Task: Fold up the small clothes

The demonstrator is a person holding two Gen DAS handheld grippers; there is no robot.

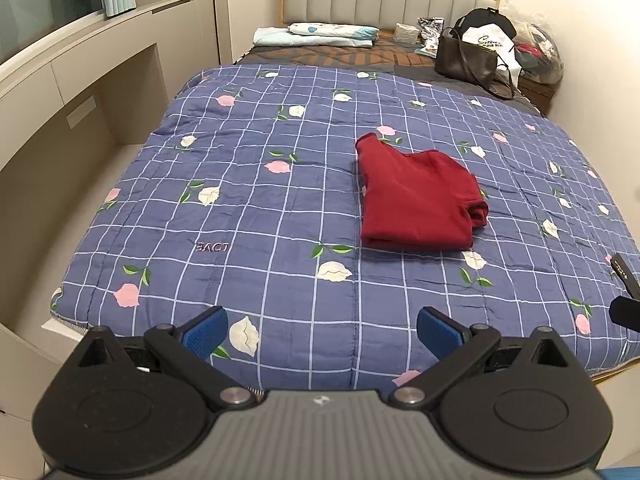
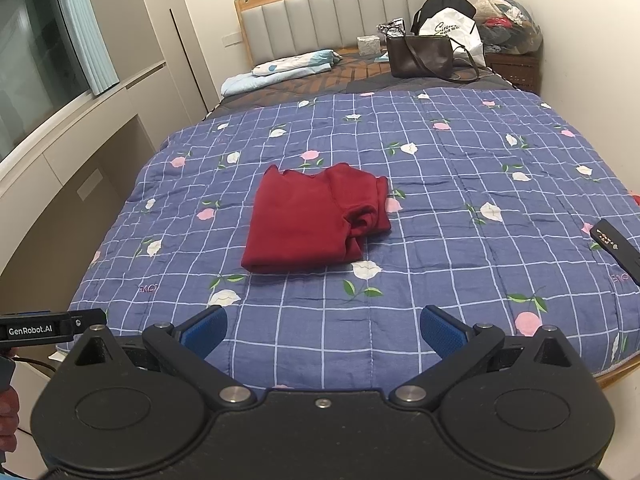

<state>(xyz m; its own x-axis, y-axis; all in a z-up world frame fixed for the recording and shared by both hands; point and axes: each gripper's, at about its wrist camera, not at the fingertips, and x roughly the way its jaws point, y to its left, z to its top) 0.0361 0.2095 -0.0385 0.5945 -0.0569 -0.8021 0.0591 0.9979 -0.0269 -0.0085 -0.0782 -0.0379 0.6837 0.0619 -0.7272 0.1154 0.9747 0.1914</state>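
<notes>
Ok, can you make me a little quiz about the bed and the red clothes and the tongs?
1. True or false: the red garment lies folded on the blue checked quilt.
2. Which is right? A: the left tongs grip the garment. B: both tongs are open and hold nothing. C: the right tongs pinch the quilt.
3. Fill in: near the headboard stands a dark ____ with a long strap.

Key: 1 true. 2 B. 3 handbag.
</notes>
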